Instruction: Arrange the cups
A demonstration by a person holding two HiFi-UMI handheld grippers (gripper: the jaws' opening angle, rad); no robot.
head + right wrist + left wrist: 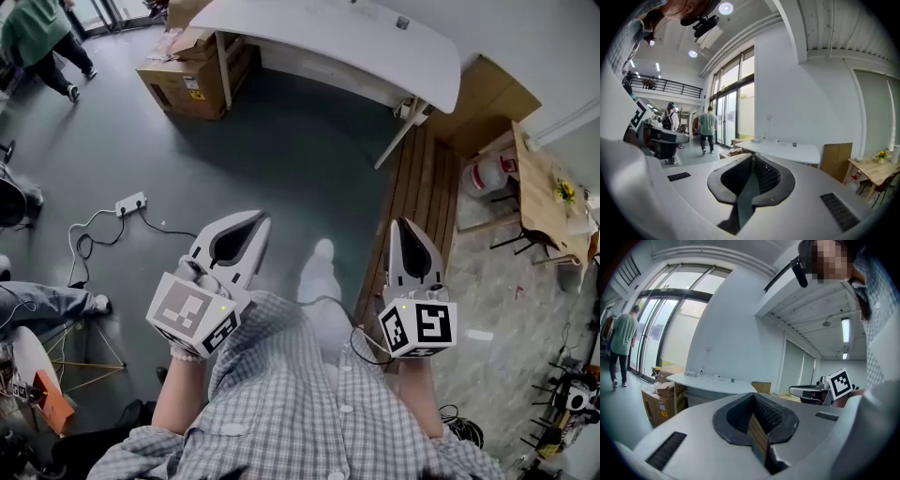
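Shirt buttons (347, 409), power strip (130, 202): overhead only

Left gripper (255, 221) and right gripper (404, 227): matt grey plastic shells, black ribbed pads (767, 415). Shirt (309, 412): checked woven cloth. Floor (234, 141): smooth, dull sheen. Table (356, 42): smooth white top. Boxes (192, 80): brown cardboard. Planks (417, 187): dark wood.

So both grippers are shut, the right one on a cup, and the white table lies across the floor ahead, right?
Not quite: the right gripper is shut on nothing; the right gripper view shows its jaws together, no cup between. The left gripper is shut too, and the white table lies across the floor ahead.
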